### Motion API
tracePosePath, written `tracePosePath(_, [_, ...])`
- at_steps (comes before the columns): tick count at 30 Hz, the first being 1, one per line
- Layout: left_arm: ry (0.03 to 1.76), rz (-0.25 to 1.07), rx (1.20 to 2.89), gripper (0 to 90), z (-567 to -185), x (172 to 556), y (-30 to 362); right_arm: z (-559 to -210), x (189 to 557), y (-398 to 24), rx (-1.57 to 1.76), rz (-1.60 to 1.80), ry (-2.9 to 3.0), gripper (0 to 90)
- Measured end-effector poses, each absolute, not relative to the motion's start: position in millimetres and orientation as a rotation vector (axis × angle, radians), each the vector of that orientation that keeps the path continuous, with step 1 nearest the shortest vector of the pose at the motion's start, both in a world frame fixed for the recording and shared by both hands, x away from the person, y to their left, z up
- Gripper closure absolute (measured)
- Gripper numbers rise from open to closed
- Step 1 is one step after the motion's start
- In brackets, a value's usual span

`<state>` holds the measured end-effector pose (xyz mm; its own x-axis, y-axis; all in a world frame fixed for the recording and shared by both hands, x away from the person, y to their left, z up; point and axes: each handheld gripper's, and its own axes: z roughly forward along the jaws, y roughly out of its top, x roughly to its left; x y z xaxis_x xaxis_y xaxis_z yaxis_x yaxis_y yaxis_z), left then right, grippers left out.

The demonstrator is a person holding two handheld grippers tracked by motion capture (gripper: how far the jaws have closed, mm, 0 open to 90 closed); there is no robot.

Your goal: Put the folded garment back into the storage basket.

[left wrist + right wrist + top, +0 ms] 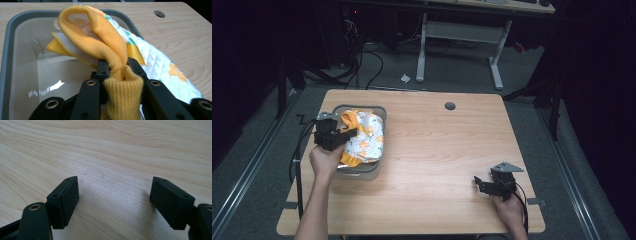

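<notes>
The left gripper point(121, 72) is clamped on the ribbed yellow cuff point(100, 45) of a small quilted garment point(364, 137), pinching the knit where it bunches into a thick fold between the jaws. That hold makes sense: the stretchy rib is the firmest, most graspable edge of an otherwise limp piece, so lifting by it should draw the rest along. The garment is in and over the grey tub point(372, 172) at about nine o'clock on the worktop point(437, 150), its white body printed with orange and green motifs and draped across the tub's three o'clock rim. In the left gripper view the quilting shows as a soft diamond stitch, with a satin-like yellow binding beside the cuff, and the tub's inner wall is smooth, glossy and pale, with rounded corners.

The right gripper point(484, 184) rests near five o'clock, well apart from the tub, its jaws spread wide over bare pale wood grain with nothing between them. I judge it is waiting there, free to take a second edge once the cloth is lifted out.
</notes>
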<state>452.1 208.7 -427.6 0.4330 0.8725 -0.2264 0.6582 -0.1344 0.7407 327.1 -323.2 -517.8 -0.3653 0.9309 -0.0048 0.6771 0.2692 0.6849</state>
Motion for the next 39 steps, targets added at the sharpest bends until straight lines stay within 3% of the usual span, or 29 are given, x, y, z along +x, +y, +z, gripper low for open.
tracePosePath(28, [1.383,0.375,2.004,73.4,-444,464,196,-518,327,-323,1.455,0.842,2.137,23.8])
tracePosePath(34, [1.445,0.408,2.038,69.0,-446,468,192,-518,327,-323,1.455,0.843,2.137,23.8])
tracePosePath(39, [1.493,0.444,2.057,60.5,-447,468,192,-518,327,-323,1.455,0.842,2.138,23.8])
